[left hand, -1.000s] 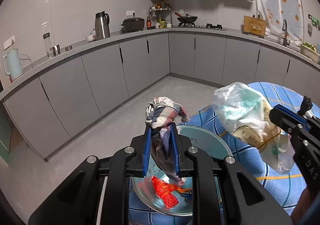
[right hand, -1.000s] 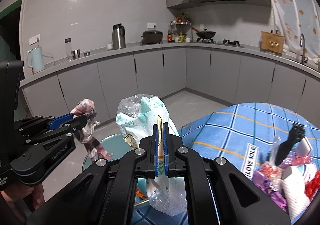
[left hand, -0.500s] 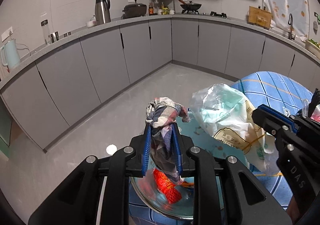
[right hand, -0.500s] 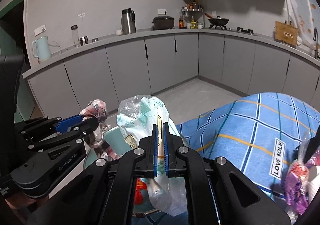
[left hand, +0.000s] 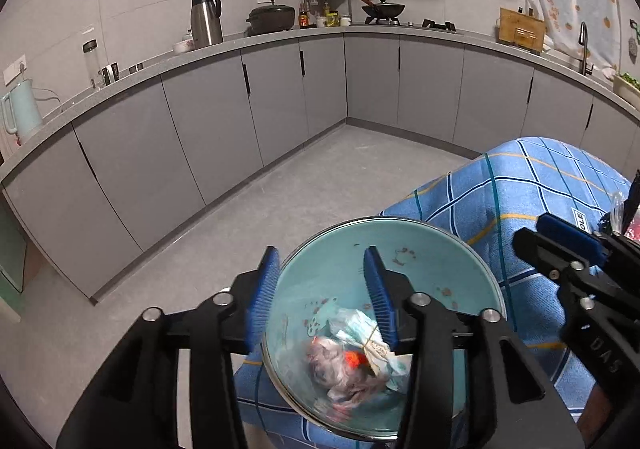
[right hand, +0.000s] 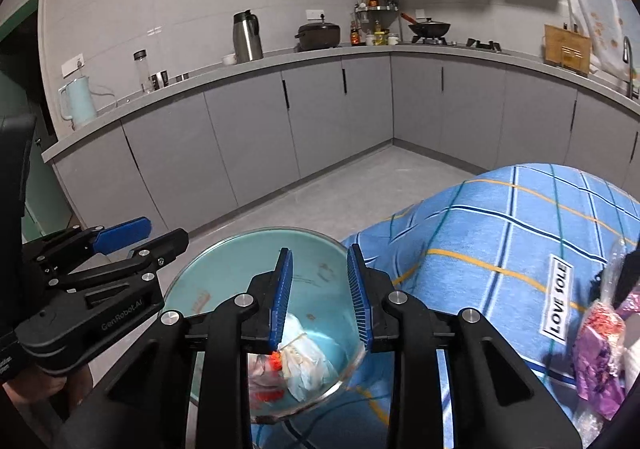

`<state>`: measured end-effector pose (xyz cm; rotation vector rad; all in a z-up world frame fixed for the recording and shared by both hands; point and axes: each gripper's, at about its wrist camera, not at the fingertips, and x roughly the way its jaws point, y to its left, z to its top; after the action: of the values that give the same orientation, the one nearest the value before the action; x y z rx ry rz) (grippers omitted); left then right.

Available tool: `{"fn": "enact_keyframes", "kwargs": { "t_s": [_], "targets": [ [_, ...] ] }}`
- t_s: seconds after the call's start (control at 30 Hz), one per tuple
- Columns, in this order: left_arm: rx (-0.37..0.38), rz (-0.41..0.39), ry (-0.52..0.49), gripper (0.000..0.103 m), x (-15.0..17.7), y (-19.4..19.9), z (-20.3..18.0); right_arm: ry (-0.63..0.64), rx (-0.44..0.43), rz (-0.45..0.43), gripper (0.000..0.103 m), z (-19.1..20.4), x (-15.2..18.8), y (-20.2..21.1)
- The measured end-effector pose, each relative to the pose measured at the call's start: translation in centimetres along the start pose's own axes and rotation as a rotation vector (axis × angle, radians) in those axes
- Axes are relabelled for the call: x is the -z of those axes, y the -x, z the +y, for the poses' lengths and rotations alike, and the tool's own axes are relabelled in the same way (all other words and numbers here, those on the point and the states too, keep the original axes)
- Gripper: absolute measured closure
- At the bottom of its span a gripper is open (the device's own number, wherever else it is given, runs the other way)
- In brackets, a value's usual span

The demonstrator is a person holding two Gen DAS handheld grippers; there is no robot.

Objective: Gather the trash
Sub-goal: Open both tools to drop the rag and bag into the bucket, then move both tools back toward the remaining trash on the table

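Over the teal bowl (left hand: 420,249) hang both grippers, and both have just been opening: the left gripper (left hand: 322,289) has its blue pads parted with nothing between them, and the right gripper (right hand: 320,289) likewise stands apart and empty. Each is pitched downward so that whatever leaves its jaws falls inside the rim rather than onto the cloth. At the bottom of the bowl lie 3 bits of trash in a heap: a crumpled checked rag (left hand: 340,369), blurred in the left view, a scrap of red netting (left hand: 354,359), and a clear plastic bag (right hand: 304,357) with pale printing. The bowl sits at the edge of the blue checked tablecloth (right hand: 500,229), near both hands, which likely makes it the collecting point. More wrappers (right hand: 600,349) wait at the right edge of the cloth, well apart from the bowl, so the job seems unfinished.
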<state>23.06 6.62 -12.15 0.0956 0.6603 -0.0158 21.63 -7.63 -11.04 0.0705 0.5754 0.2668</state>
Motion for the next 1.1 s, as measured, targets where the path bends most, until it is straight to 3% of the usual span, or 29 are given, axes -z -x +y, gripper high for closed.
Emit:
{"fn": "enact_keyframes", "kwargs": {
  "t_s": [0.5, 1.1],
  "targets": [
    [0.002, -0.020, -0.040, 0.041, 0.2, 1.8, -1.3, -0.023, 0.047, -0.031, 0.061, -1.7, 1.1, 4.0],
    [0.046, -0.041, -0.138, 0.025, 0.5, 4.5, -6.6, -0.055, 0.142, -0.078, 0.054, -5.5, 3.2, 10.0]
  ]
}}
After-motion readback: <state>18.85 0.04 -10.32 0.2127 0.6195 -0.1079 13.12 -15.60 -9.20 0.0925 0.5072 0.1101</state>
